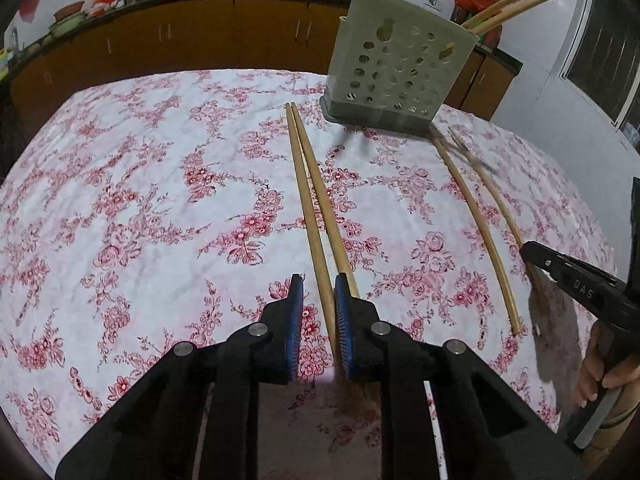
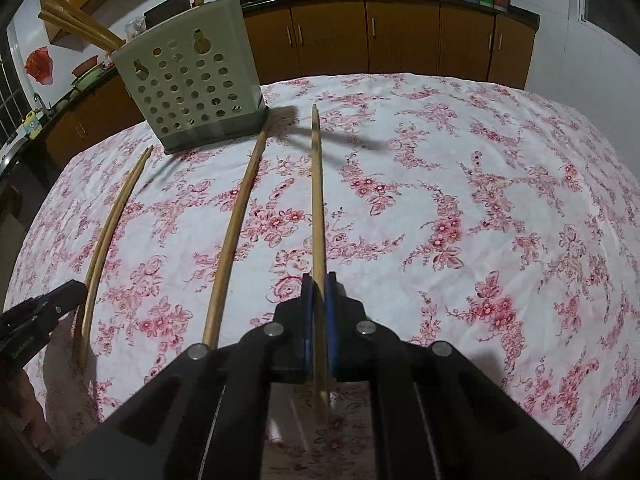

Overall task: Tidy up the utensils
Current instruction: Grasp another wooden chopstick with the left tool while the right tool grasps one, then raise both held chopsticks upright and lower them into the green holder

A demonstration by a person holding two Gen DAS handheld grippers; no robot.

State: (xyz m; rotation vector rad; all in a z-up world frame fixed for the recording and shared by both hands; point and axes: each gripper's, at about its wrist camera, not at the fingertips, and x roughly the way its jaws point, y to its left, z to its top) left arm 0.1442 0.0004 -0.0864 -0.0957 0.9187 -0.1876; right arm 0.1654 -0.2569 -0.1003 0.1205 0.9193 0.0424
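Note:
Two wooden chopsticks (image 1: pixel 316 208) lie side by side on the floral tablecloth. My left gripper (image 1: pixel 319 292) stands over their near ends: one stick runs between the blue pads with a gap on its left, the other passes by the right pad. To the right lies a single chopstick (image 1: pixel 476 216). My right gripper (image 2: pixel 318 284) is shut on the near end of another chopstick (image 2: pixel 317 200), and it shows at the right edge of the left wrist view (image 1: pixel 532 254). A grey perforated utensil holder (image 1: pixel 396 64) (image 2: pixel 192 84) stands at the far side with several chopsticks in it.
The tablecloth (image 2: pixel 480 200) covers the whole table. Brown cabinets (image 2: pixel 400 36) and a dark counter with pans run behind it. A hand (image 1: pixel 600 376) grips the right tool's handle. The left gripper (image 2: pixel 60 292) shows at the right wrist view's left edge beside the chopstick pair (image 2: pixel 108 232).

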